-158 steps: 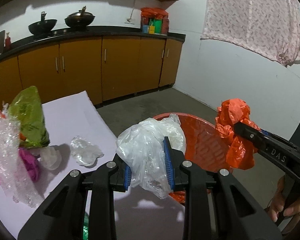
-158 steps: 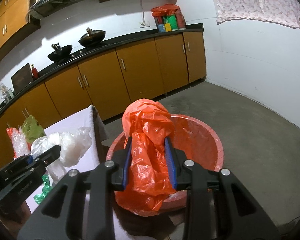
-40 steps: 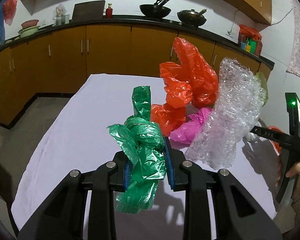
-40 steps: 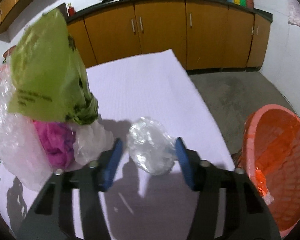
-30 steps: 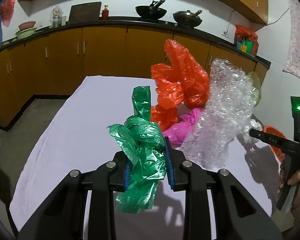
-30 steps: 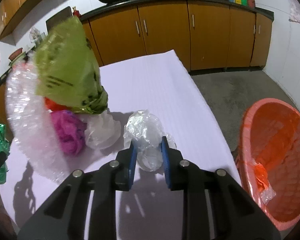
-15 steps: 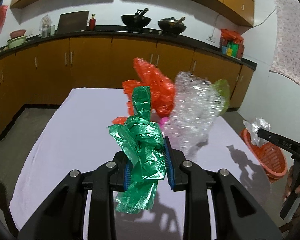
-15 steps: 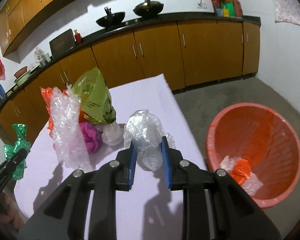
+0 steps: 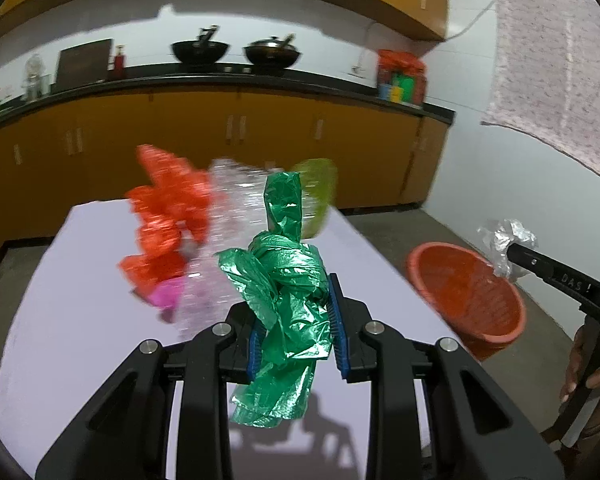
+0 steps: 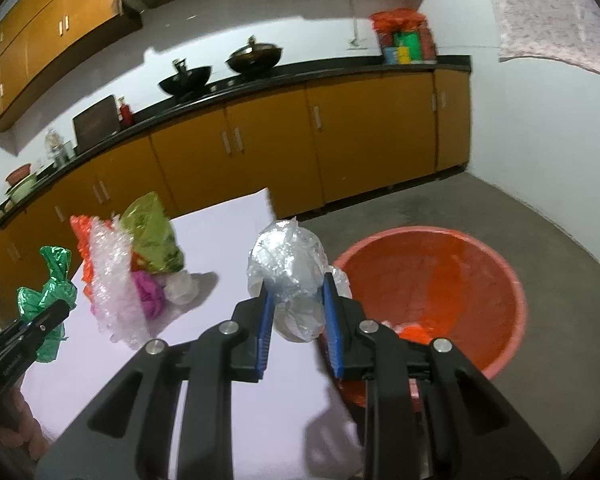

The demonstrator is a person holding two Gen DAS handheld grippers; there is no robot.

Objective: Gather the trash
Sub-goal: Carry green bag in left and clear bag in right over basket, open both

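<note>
Gripping a crumpled green plastic bag (image 9: 286,292) between its blue pads, the left tool (image 9: 296,316) holds it up off the desk (image 9: 80,300), part of the bag hanging below the pads. Ahead of this tool, on the desk, stands a blurred pile of trash: an orange bag (image 9: 168,208), bubble wrap (image 9: 236,216), a yellow-green bag (image 9: 318,192) and a pink bag (image 9: 166,294). To its right, on the floor beside the desk, sits the orange basket (image 9: 466,292). The right tool (image 10: 296,312) is closed on a wad of clear plastic (image 10: 290,272), raised just left of the basket rim, with some orange and clear scraps lying in the basket's bottom ahead of it.
</note>
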